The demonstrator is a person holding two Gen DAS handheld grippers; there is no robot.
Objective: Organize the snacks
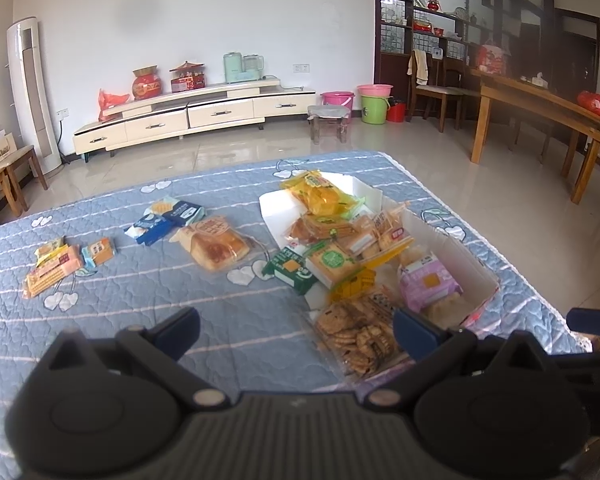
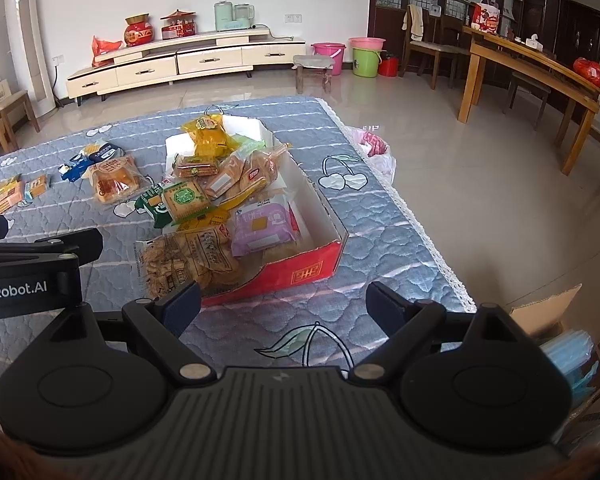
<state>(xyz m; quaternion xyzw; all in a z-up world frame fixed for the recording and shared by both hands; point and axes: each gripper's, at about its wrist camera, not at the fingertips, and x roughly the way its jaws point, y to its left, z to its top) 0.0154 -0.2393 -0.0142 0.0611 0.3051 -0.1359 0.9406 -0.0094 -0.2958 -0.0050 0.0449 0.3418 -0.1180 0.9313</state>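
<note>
A red-and-white cardboard box (image 2: 320,268) lies on a blue quilted cover, heaped with snack packs: a purple pack (image 2: 262,228), a yellow pack (image 2: 208,134), a green cracker pack (image 1: 332,260) and a clear bag of brown crackers (image 1: 356,336). Left of the box lie a bread pack (image 1: 216,246), blue packs (image 1: 168,220) and small orange packs (image 1: 56,264). My left gripper (image 1: 296,326) is open above the cover, its right finger over the cracker bag. My right gripper (image 2: 284,304) is open in front of the box, holding nothing.
The cover's right edge (image 2: 420,216) drops to a tiled floor with a plastic bag (image 2: 376,148). An open carton (image 2: 556,320) stands low at the right. A wooden table (image 2: 532,72), buckets (image 2: 366,60), a stool (image 2: 314,66) and a long low cabinet (image 2: 180,60) stand farther back.
</note>
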